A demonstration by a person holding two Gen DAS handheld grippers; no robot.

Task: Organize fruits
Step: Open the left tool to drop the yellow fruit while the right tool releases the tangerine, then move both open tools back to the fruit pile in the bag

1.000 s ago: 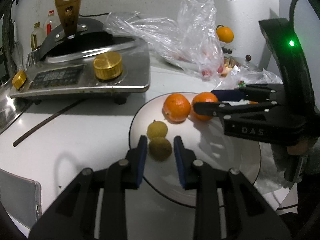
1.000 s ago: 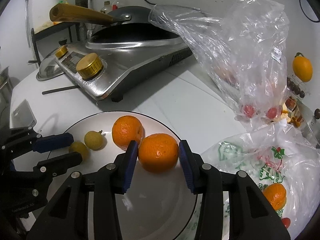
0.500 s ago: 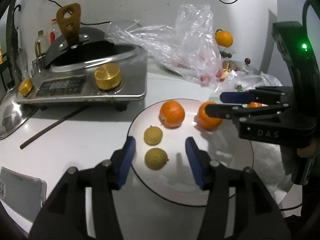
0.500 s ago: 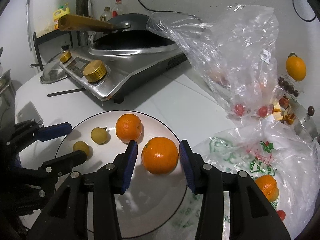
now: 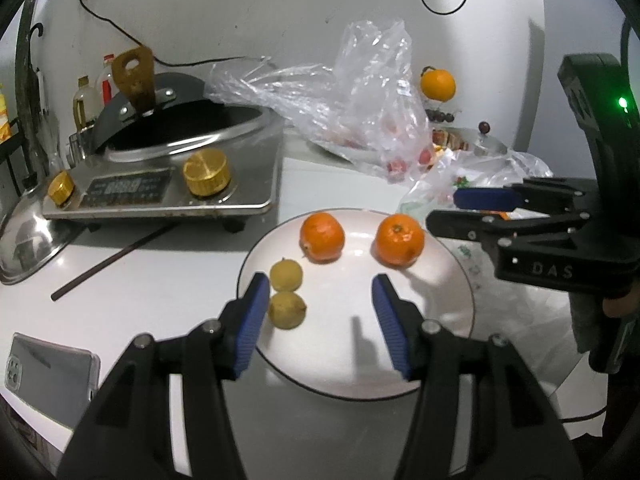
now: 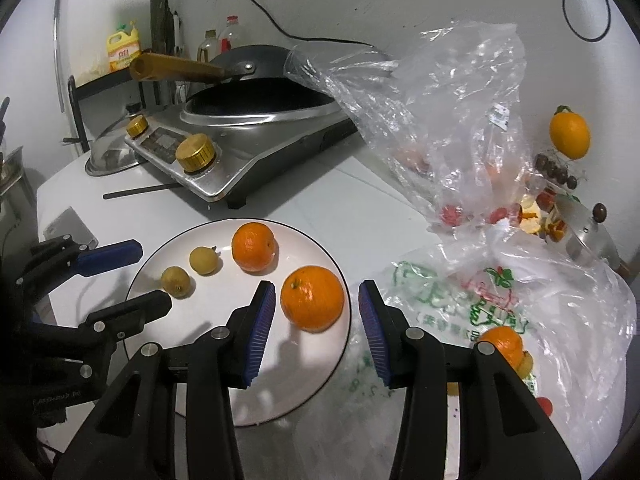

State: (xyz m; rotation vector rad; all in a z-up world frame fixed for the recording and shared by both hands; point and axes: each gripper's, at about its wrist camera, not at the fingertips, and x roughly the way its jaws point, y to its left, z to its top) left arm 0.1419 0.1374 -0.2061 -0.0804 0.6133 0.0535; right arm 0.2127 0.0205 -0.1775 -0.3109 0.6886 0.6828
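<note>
A white plate (image 5: 352, 364) (image 6: 256, 392) holds two oranges and two small yellow-green fruits. My left gripper (image 5: 318, 320) is open and empty above the plate's near side, just right of the nearer yellow-green fruit (image 5: 286, 310); the other (image 5: 285, 275) lies behind it. My right gripper (image 6: 316, 334) is open, its pads apart on either side of the orange (image 6: 312, 298) resting at the plate's right edge. The second orange (image 6: 253, 246) (image 5: 322, 237) sits farther back. The right gripper also shows in the left wrist view (image 5: 452, 212).
A steel stove with a wok (image 5: 168, 168) stands at the back left. A clear plastic bag (image 6: 440, 120) and a printed bag holding more fruit (image 6: 500, 344) lie to the right. A phone (image 5: 48, 376) and a dark stick (image 5: 116, 256) lie at the left.
Both grippers opened and drew back. The left let go of the yellow-green fruit and the right let go of the orange; both fruits now rest on the plate.
</note>
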